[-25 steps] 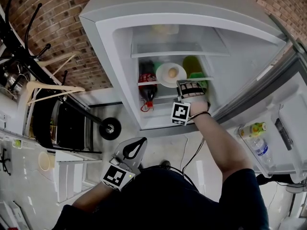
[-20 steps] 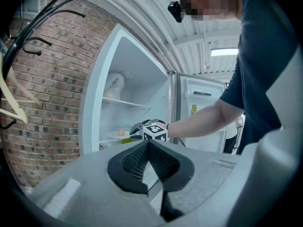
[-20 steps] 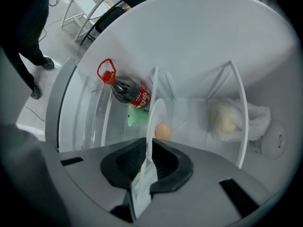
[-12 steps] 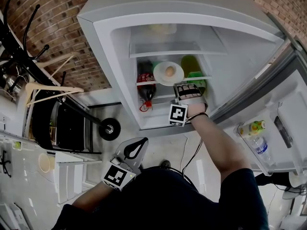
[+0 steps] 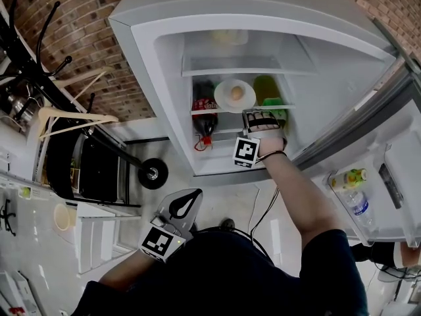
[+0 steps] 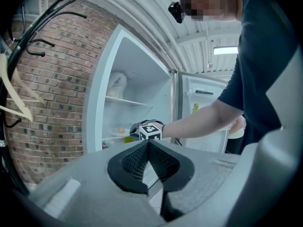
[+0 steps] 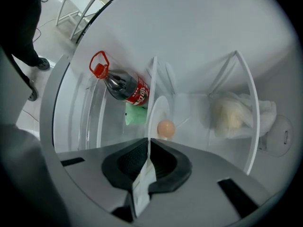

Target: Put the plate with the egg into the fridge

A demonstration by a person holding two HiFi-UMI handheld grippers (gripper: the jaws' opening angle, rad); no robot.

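The white plate (image 5: 235, 95) with the egg (image 5: 235, 92) lies on the fridge's middle glass shelf (image 5: 279, 107). My right gripper (image 5: 254, 114) is inside the fridge just in front of the plate. In the right gripper view the plate (image 7: 158, 115) and egg (image 7: 165, 127) lie just beyond the jaw tips of the right gripper (image 7: 148, 141). Its jaws have just been closing and now stand shut with nothing between them. My left gripper (image 5: 189, 196) hangs low outside the fridge, and in its own view the left gripper (image 6: 148, 144) is shut and empty.
A cola bottle (image 5: 204, 107) stands left of the plate and a green container (image 5: 266, 91) right of it. A pale bag (image 7: 232, 115) lies on the upper shelf. The open door (image 5: 368, 176) at right holds bottles (image 5: 355, 199). A rack with hangers (image 5: 66, 120) stands at left.
The right hand stays at the middle shelf with the plate lying just ahead of it. The head view has shifted slightly. The left gripper has not moved.
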